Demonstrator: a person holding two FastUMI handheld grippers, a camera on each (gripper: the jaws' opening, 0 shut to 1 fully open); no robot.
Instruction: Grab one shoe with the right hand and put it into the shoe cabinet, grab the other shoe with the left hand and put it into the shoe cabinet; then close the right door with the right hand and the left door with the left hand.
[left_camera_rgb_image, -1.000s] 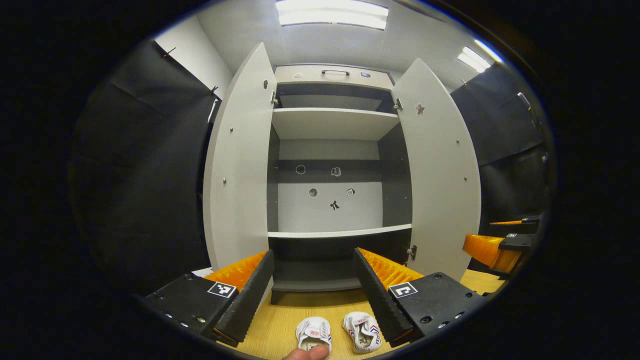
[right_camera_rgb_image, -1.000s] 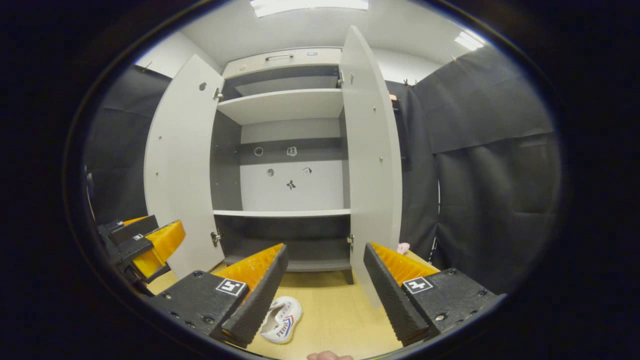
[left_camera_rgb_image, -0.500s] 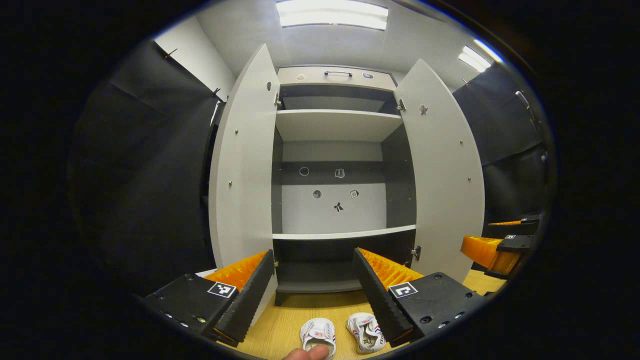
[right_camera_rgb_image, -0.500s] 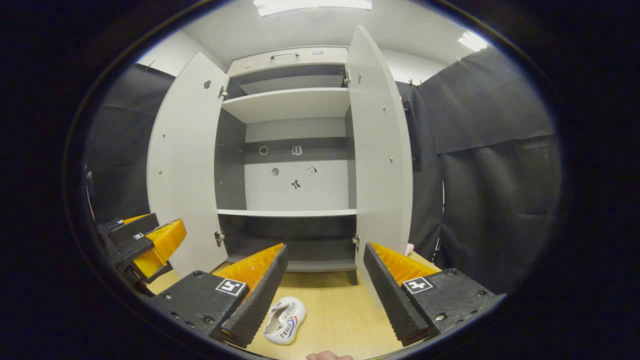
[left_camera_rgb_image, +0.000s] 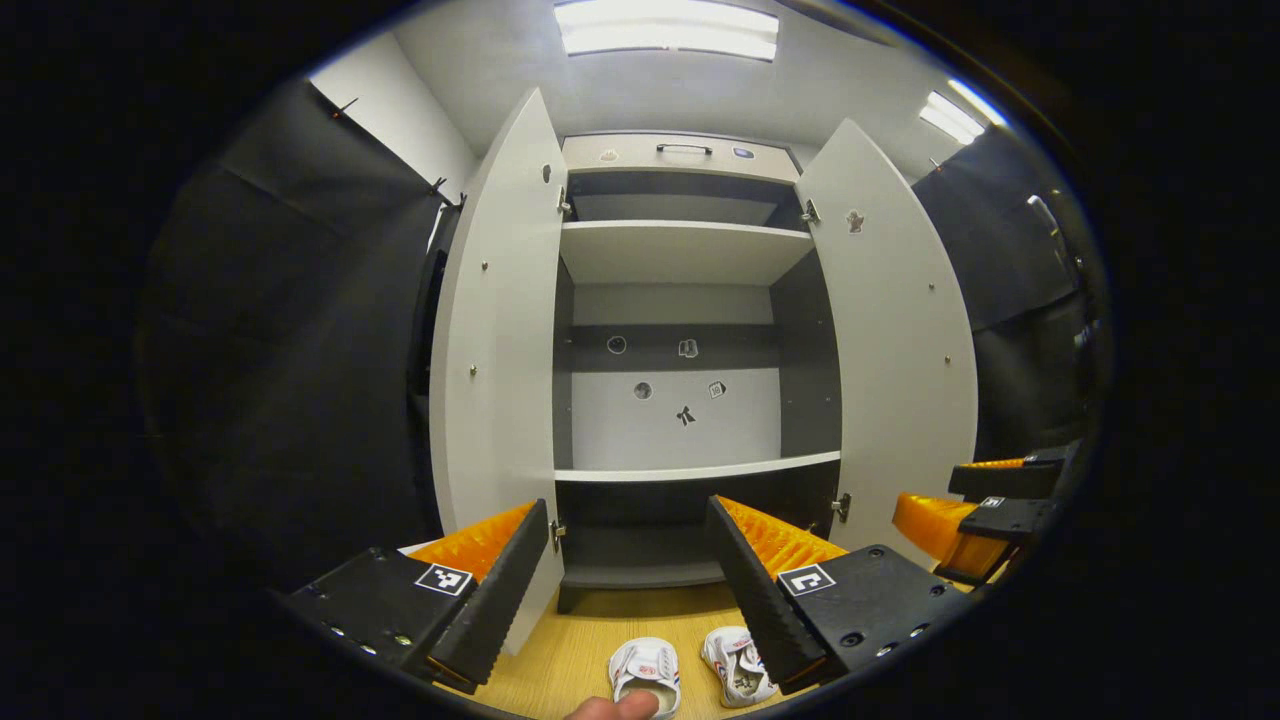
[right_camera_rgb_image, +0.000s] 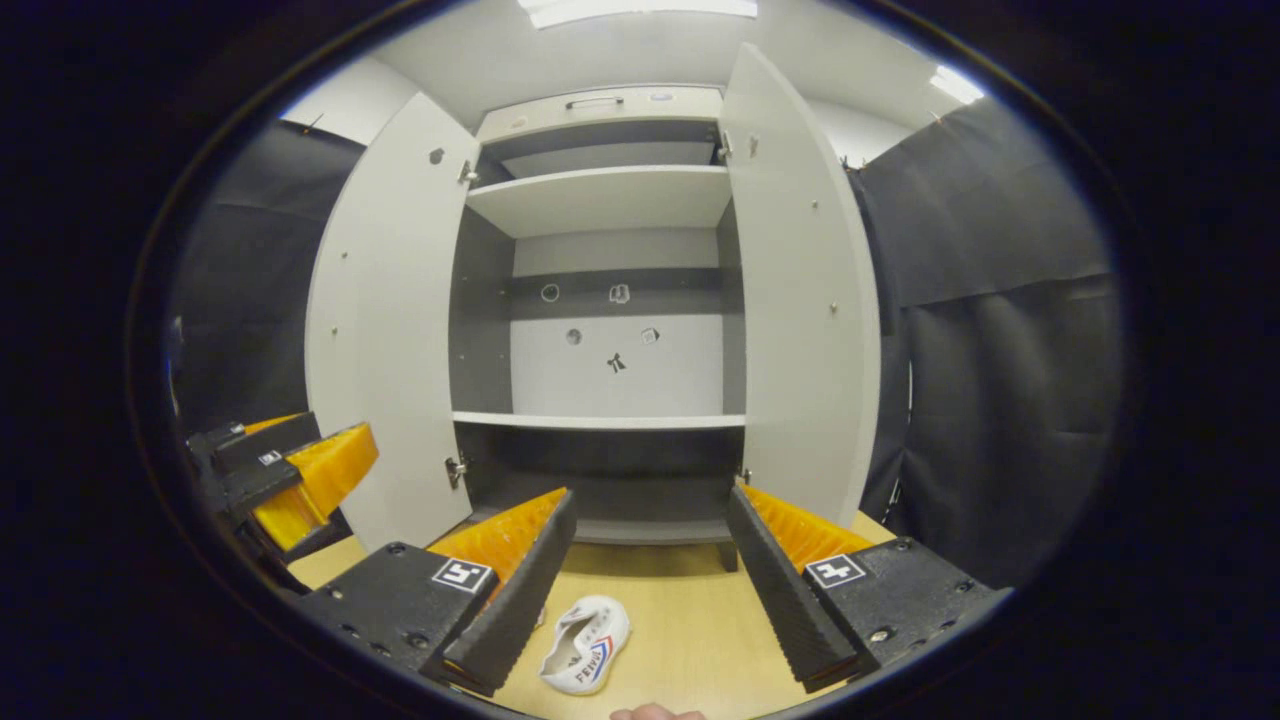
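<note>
Tall grey shoe cabinet (left_camera_rgb_image: 690, 300) stands wide open, both doors swung out, shelves bare. Left tongs (left_camera_rgb_image: 628, 565) spread, gripping nothing — two small white shoes w/ red-blue stripes lie side by side on the light wooden floor (left_camera_rgb_image: 560, 670) below: one (left_camera_rgb_image: 645, 668) between the fingers, the other (left_camera_rgb_image: 735, 672) by the right finger. Right tongs (right_camera_rgb_image: 650, 555) spread too, one white shoe (right_camera_rgb_image: 588, 645) lying by the left finger.

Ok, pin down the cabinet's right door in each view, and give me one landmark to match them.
Left gripper view: right door, open, right of centre, beside the right gripper.
Right gripper view: right door, open, right of centre.
Shared landmark: dark bow-shaped sticker on the cabinet's back panel.
</note>
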